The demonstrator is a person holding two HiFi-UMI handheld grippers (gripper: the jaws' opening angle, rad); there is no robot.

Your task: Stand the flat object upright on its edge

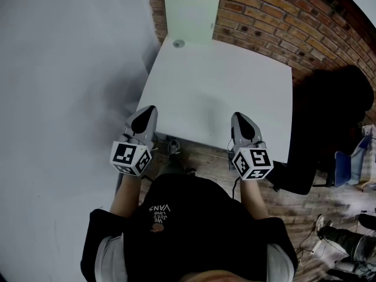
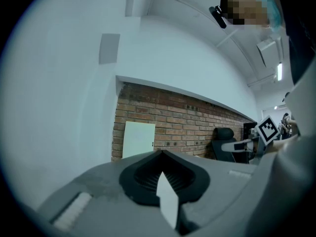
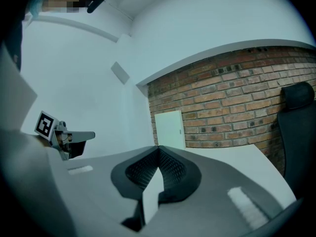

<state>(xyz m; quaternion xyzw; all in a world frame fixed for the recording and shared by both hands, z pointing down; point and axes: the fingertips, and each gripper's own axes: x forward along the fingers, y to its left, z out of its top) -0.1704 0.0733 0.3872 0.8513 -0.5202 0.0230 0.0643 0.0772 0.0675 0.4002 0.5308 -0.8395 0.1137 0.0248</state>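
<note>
Board [image 1: 192, 15]: pale, flat, rectangular, at the counter's far edge. It is already upright on its lower edge, with its back against the brick wall [image 1: 264, 16]. It looks thin, rigid and light, like a foam or plastic panel, with smooth faces that are probably slippery for the pads. Best hold is likely across the thickness at a side edge or the top edge. It should tip easily if nudged. Small dark mark near its right edge, too small to tell what it is. No print on the board.

Small round thing [image 1: 178, 43] on the counter [image 1: 235, 93], just in front of the board.

Left gripper [image 1: 144, 116] is over the counter's near edge, jaws together, nothing between them. Right gripper [image 1: 242, 122] is also at the near edge, closed and empty. Both are well apart from the board.

Black chair [image 1: 332, 110] stands off the counter's right side.

Writing: "VANS" on the person's black shirt [image 1: 176, 228], upside down from the head view; the smaller lines above it are not readable. The gripper cubes carry square markers only.
</note>
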